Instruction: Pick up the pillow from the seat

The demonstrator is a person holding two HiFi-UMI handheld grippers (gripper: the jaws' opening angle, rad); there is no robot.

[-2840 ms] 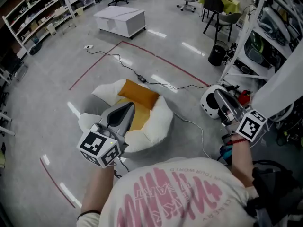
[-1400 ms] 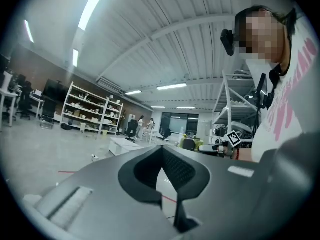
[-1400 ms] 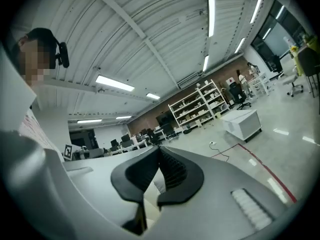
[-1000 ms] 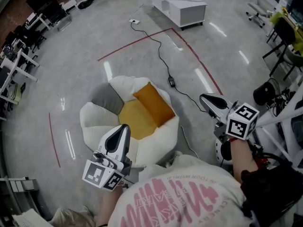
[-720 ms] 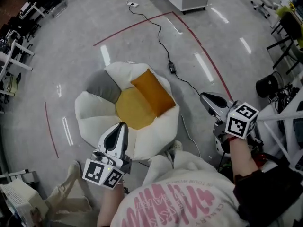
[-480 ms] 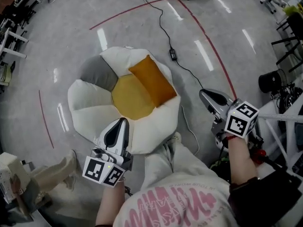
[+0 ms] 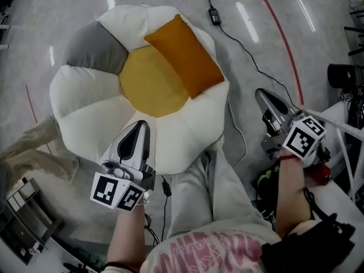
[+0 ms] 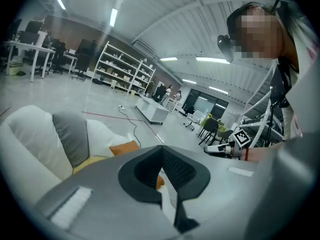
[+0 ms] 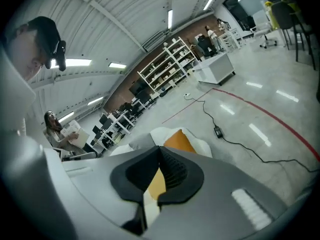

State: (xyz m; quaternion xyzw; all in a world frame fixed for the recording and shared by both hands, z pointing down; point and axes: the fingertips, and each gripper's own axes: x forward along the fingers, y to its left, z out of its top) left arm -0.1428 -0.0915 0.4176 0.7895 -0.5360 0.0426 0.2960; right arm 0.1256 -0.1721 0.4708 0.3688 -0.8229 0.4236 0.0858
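An orange pillow (image 7: 185, 56) leans on the far right side of a round white beanbag seat (image 7: 85, 118) with a yellow middle and a grey panel. My left gripper (image 7: 140, 125) is shut and empty, its tip over the seat's near white edge. My right gripper (image 7: 263, 94) is shut and empty, off the seat's right side above the floor. The left gripper view shows the pillow (image 8: 125, 147) just past the closed jaws. The right gripper view shows the pillow (image 9: 178, 140) beyond its jaws too.
A black cable with a power brick (image 7: 215, 15) runs over the grey floor right of the seat. A red line (image 7: 284, 36) is taped on the floor. My legs stand at the seat's near edge. Shelving and clutter (image 7: 347, 78) sit at the far right.
Both grippers have come down toward the seat, which now fills more of the head view. Both stayed shut and empty.
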